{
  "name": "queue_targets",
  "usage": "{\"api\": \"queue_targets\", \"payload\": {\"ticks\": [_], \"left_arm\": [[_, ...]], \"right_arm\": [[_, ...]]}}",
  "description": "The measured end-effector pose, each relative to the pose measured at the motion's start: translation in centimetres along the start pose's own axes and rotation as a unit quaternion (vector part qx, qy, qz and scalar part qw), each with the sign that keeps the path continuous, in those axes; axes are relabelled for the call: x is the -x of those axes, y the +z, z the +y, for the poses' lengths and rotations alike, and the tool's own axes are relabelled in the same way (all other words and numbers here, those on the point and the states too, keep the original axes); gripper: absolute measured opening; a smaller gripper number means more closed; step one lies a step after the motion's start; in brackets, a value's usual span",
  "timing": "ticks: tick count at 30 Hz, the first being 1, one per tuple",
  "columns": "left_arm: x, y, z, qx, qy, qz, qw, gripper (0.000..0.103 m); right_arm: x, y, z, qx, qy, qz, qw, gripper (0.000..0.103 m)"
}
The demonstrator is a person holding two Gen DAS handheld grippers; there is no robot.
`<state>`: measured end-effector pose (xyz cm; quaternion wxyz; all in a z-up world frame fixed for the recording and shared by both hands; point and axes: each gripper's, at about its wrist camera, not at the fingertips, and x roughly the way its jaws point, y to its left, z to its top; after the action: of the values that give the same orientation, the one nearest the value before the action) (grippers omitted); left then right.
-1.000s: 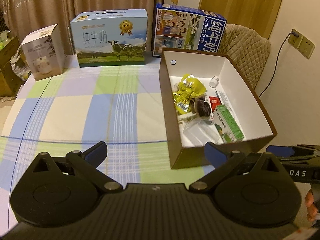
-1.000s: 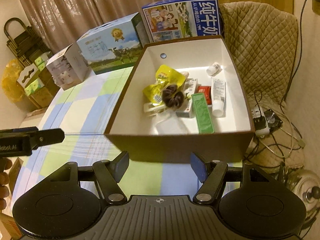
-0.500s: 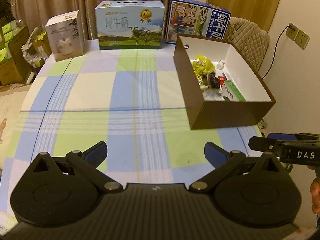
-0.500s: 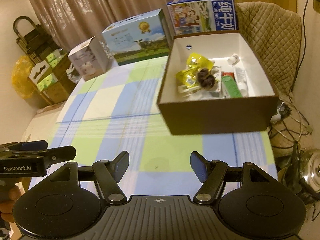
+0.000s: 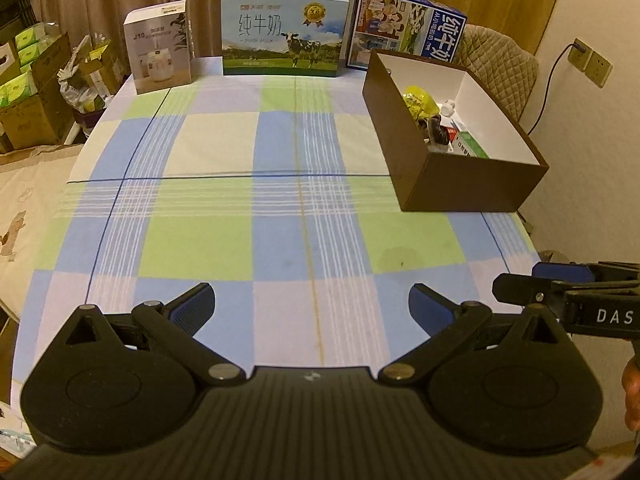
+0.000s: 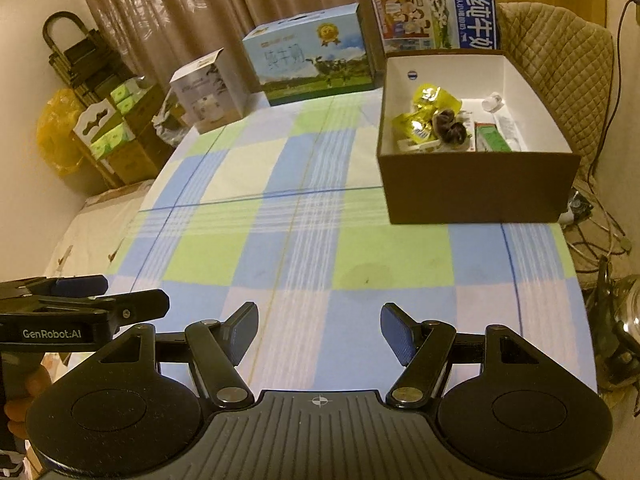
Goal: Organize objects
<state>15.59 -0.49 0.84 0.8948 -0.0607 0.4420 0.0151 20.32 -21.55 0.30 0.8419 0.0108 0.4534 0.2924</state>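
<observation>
Both grippers pulled back from the box

The brown box, holding the sorted items, now sits smaller at upper right; more checked tablecloth shows. Left gripper and right gripper gape wide, holding nothing.

A checked tablecloth covers the table, bearing a brown box and three cartons at the back

Black grippers, blue-padded jaws

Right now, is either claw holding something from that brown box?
No. Both the left claw and the right claw hang open and empty over the checked tablecloth, apart from the brown box.
</observation>
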Motion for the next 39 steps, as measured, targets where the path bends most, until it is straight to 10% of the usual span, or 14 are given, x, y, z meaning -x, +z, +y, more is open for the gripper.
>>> {"api": "queue_targets", "payload": {"ticks": [39], "left_arm": [[1.7, -2.7, 1.4, 0.0, 0.013, 0.004, 0.9999, 0.102]], "right_arm": [[0.5, -2.4, 2.1, 0.008, -0.001, 0.006, 1.0, 0.065]]}}
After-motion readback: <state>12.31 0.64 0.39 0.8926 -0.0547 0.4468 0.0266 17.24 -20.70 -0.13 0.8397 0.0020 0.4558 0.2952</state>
